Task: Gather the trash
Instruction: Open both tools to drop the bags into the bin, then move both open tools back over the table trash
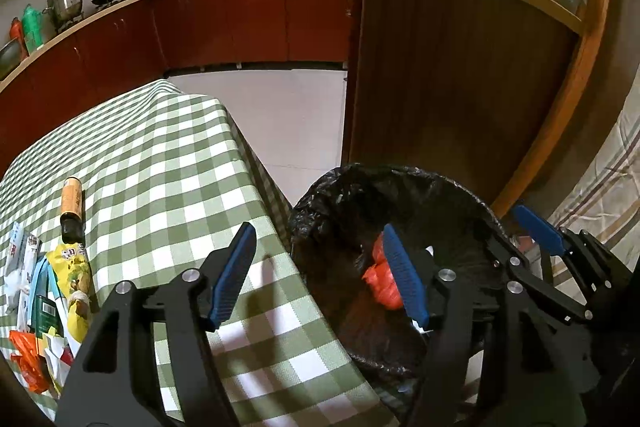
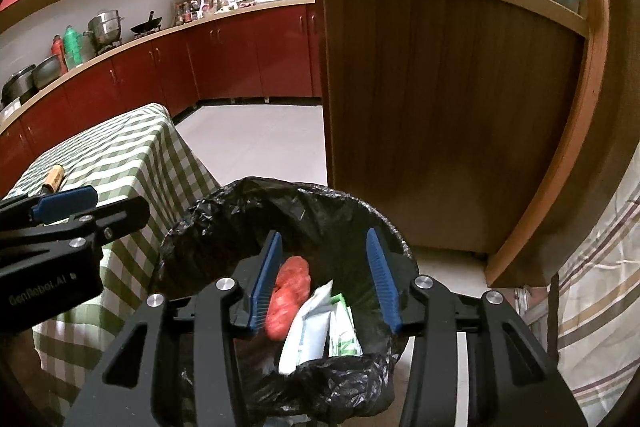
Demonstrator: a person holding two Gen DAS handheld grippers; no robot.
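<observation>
A trash bin lined with a black bag stands on the floor, just beside a surface covered in a green and white checked cloth. Inside the bin lie a crumpled orange-red plastic bag and white and green wrappers.

The right gripper hangs directly above the bin's mouth, its blue-padded fingers spread wide and holding nothing.

The left gripper sits over the edge of the surface and the bin's near rim, its fingers also spread wide and empty.

More trash remains on the surface at the far left: a pile of wrappers, including a yellow packet and an orange bag, and a brown bottle lying on its side just beyond the pile.

A wooden counter stands behind the bin.
</observation>
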